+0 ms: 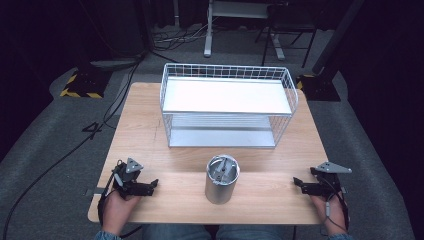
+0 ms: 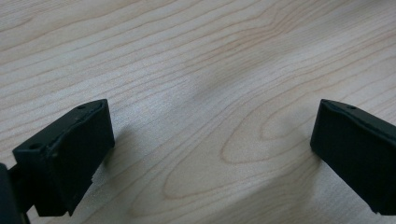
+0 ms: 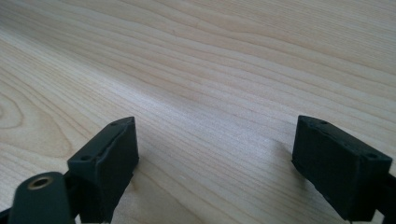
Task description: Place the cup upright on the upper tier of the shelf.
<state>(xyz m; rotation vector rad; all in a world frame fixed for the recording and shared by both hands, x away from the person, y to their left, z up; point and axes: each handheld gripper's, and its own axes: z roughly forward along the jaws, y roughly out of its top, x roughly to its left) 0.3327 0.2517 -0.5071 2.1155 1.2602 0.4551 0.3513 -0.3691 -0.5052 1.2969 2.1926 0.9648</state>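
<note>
Both your left gripper (image 1: 153,184) and right gripper (image 1: 296,182) rest wide-jawed and empty on the table (image 1: 150,125); the metal canister (image 1: 222,180) stands upright between them; likely rigid, light, slippery; grasp its mid-wall squarely.

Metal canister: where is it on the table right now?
High view: the metal canister stands upright near the table's front edge, centred between the left tongs and right tongs, just in front of the wire shelf rack.
</note>
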